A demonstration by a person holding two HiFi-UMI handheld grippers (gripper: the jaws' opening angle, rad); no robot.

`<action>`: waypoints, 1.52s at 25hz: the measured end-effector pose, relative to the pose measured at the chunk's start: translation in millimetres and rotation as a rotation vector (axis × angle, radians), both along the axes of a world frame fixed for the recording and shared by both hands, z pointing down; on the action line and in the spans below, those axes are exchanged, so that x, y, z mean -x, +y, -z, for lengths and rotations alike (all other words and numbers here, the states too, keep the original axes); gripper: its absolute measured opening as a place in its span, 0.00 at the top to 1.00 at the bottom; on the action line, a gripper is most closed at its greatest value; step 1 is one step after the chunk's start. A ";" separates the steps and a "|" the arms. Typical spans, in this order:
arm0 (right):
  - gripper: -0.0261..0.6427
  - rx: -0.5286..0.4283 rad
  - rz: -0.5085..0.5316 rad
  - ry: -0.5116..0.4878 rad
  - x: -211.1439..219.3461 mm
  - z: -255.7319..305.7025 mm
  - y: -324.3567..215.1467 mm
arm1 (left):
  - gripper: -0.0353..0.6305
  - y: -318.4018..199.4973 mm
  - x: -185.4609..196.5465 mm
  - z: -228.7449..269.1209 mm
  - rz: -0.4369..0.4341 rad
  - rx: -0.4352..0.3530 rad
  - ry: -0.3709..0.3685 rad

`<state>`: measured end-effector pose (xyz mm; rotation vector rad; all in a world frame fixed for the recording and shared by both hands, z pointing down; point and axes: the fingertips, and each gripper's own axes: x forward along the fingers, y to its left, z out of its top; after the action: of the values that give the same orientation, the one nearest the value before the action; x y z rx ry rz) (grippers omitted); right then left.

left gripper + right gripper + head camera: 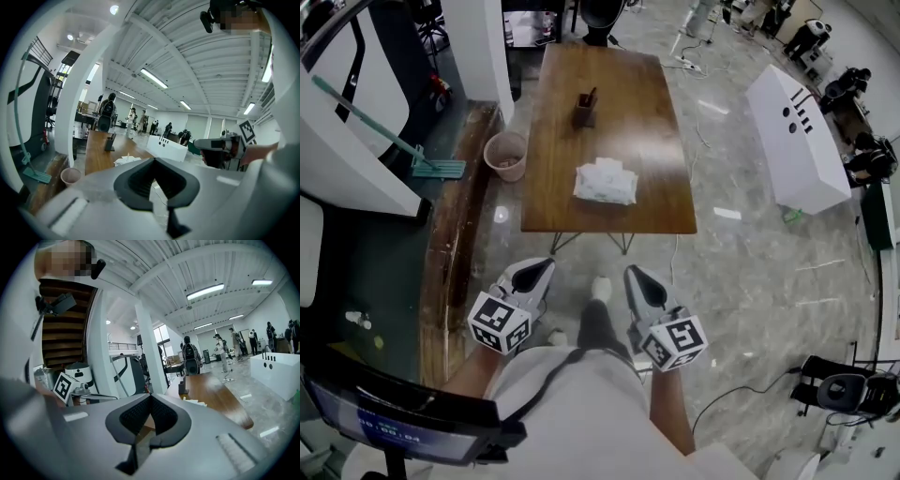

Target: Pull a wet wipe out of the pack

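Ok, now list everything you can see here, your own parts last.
table: one, brown wood, ahead on the grey floor
wet wipe pack: one, white, on the table's near half, untouched
holder: one, dark brown, on the table's far half, beyond the pack
bucket: one, pinkish, on the floor off the table's left edge
mop: one, teal, on the floor left of the bucket
long box: one, white, on the floor right of the table
people: several, mostly dark clothes, beyond the table's far end
left gripper: one, grey, jaws together, empty, short of the table
right gripper: one, grey, jaws together, empty, short of the table
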<state>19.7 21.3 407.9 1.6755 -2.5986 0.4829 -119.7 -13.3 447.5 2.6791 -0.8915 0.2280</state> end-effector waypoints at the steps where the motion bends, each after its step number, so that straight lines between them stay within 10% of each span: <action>1: 0.95 -0.001 0.011 -0.003 -1.5 -0.7 -9.8 | 0.94 -8.1 -0.7 0.0 0.014 -0.002 -0.003; 24: 0.95 0.005 0.386 0.054 -104.4 -23.9 -266.2 | 0.94 -216.8 -98.0 10.3 0.321 -0.008 -0.025; 38: 0.95 0.069 0.306 0.077 -86.4 -54.8 -295.3 | 0.94 -244.7 -96.0 -38.5 0.174 0.047 -0.155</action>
<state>106.1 -274.0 462.7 1.2190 -2.6793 0.4775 -23.8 -257.9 486.0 2.5495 -1.1435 0.4150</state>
